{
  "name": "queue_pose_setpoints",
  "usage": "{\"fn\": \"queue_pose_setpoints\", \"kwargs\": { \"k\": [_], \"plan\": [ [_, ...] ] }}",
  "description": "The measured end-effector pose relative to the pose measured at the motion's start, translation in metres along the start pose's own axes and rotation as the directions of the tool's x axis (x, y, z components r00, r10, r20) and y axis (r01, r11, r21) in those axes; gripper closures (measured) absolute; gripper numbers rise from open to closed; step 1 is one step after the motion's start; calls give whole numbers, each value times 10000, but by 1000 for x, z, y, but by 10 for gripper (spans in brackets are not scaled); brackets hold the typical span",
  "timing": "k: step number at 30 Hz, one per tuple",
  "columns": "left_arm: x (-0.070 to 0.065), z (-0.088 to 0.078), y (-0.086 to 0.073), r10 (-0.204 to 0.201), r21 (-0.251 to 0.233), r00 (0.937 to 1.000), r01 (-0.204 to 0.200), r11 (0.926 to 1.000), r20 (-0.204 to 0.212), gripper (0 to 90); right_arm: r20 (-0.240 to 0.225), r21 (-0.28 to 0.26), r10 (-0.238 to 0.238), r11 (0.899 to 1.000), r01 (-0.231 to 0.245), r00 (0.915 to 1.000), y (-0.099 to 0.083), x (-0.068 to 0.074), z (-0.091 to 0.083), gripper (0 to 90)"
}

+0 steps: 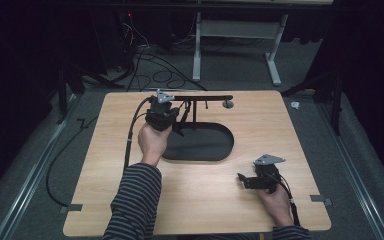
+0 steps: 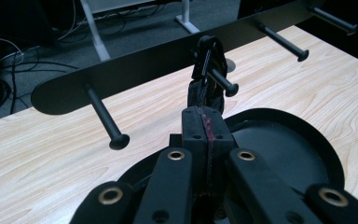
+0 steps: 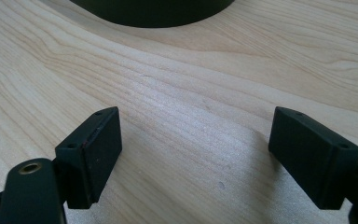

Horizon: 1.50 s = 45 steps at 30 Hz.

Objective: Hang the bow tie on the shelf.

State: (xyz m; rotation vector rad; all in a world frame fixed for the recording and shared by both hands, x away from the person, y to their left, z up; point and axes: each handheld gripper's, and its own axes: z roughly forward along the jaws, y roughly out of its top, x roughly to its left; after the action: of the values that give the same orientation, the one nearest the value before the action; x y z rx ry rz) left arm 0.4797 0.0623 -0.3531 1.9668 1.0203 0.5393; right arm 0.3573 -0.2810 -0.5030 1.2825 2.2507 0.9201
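Note:
A black rack stands mid-table: an oval base and a raised horizontal bar with pegs sticking out of it. A small black strap-like item hangs over the middle peg. My left gripper is shut on its lower end, just above the base; in the high view this gripper is at the rack's left end. My right gripper rests low over the table's near right part, open with bare wood between its fingers. The base's edge lies ahead of it.
A small grey disc lies on the table behind the bar's right end. The wooden table has rounded corners and tape tabs at its near edges. Cables and white desk legs are on the floor beyond.

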Motion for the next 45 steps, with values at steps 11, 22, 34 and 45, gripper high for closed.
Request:
{"fn": "queue_pose_setpoints", "kwargs": {
  "k": [11, 22, 34, 45],
  "plan": [
    [1, 7, -6, -104, 450, 9999, 106, 9989, -36, 865, -1, 1, 1, 10000, -1, 10000, 0, 0, 0, 182],
    [0, 1, -9, 11, 350, 9993, -24, 9994, 361, 801, -1, 0, 0, 10000, 0, 10000, 0, 0, 0, 182],
    [4, -21, -17, 24, 87, 9977, -30, 10000, 682, 707, 1, 0, -3, 10000, 3, 10000, 0, 0, 0, 183],
    [5, -47, -20, 55, -344, 9966, -27, 9994, 826, 678, -1, 3, 0, 10000, 0, 10000, 0, 0, 0, 183]
  ]
}}
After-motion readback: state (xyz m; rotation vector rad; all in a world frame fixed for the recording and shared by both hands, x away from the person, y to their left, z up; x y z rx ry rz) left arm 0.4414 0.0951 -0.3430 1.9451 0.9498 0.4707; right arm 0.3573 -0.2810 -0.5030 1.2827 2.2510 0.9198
